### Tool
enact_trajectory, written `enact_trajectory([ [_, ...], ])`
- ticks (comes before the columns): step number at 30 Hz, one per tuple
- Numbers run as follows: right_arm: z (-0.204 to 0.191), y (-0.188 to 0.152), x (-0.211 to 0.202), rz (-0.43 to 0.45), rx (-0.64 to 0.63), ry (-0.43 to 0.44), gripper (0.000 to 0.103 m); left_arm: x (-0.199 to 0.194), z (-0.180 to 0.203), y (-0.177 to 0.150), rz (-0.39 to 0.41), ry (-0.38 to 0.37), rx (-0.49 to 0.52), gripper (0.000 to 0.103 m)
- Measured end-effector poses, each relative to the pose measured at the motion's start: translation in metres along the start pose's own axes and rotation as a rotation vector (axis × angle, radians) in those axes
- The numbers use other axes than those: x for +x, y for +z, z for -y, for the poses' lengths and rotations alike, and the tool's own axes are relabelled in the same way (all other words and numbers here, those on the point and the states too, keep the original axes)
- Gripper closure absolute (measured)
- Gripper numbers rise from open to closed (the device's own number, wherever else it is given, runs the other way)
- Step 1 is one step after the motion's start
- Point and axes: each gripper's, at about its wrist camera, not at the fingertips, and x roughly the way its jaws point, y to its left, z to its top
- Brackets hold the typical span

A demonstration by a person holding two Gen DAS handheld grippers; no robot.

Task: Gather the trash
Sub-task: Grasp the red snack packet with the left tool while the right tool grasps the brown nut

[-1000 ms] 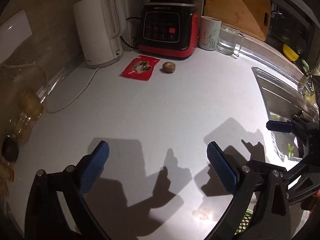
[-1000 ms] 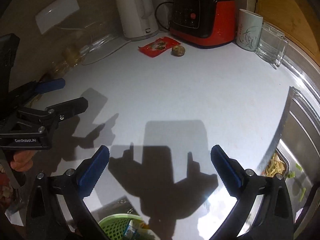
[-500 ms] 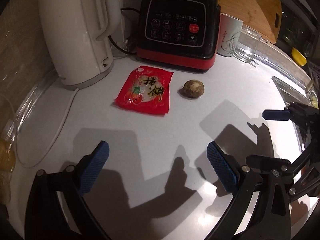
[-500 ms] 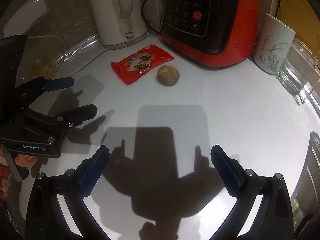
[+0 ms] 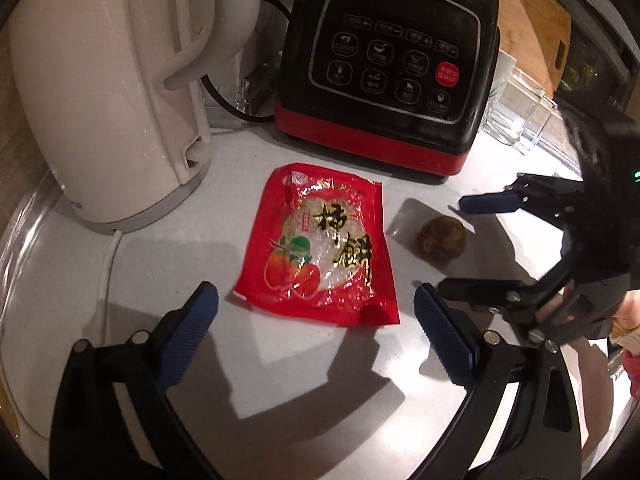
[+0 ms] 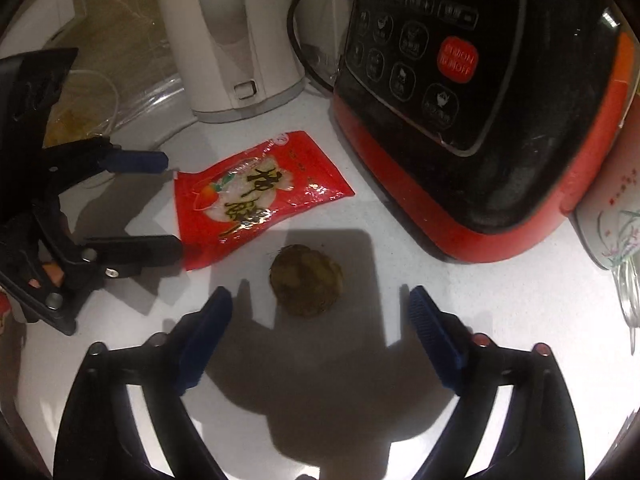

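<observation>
Left tongs agape near glossy red wrapper, right tongs closing, empty, before brown lump

I am looking down on a white counter under hard light from behind, which throws sharp dark shadows across its near part. Along the back edge stand a white electric kettle at the left and a black-and-red blender base beside it, a black cable running between them. Further right along the back edge I see a white mug with a flower print, clear glassware next to it, and a wooden cutting board leaning upright behind. The wall at the far left looks like beige tile.
</observation>
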Motion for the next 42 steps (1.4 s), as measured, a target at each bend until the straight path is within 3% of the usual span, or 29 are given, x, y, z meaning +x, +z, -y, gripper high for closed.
enact_trajectory([
  [3,0.001,0.002,0.0,0.005,-0.015,-0.006,0.034,0.002,-0.003,0.004,0.0,-0.011,-0.004,0.009],
  [5,0.001,0.002,-0.001,0.006,-0.019,-0.013,0.057,0.005,-0.003,0.007,-0.001,-0.008,-0.008,0.009],
  [7,0.001,0.002,-0.003,0.002,-0.021,-0.007,0.068,0.01,-0.001,0.009,-0.007,-0.005,-0.009,0.009],
  [18,-0.002,-0.024,-0.024,0.006,0.021,0.0,0.068,0.043,0.004,0.025,-0.052,0.084,-0.052,0.009],
  [21,-0.003,-0.031,-0.032,0.012,0.033,0.002,0.068,0.046,0.012,0.028,-0.045,0.146,-0.024,0.025],
  [24,-0.004,-0.036,-0.039,0.019,0.044,0.001,0.068,0.043,0.017,0.027,-0.037,0.139,-0.024,0.044],
  [26,-0.005,-0.038,-0.043,0.024,0.053,0.002,0.068,0.041,0.019,0.027,-0.035,0.133,-0.031,0.066],
  [29,-0.008,-0.042,-0.049,0.033,0.064,0.003,0.068,0.037,0.023,0.025,-0.041,0.122,-0.05,0.081],
  [34,-0.01,-0.05,-0.055,0.04,0.088,0.003,0.068,0.028,0.036,0.015,-0.025,0.13,-0.073,0.085],
  [42,-0.03,-0.07,-0.08,0.059,0.128,-0.003,0.068,-0.024,0.062,-0.016,0.018,0.137,-0.082,0.085],
])
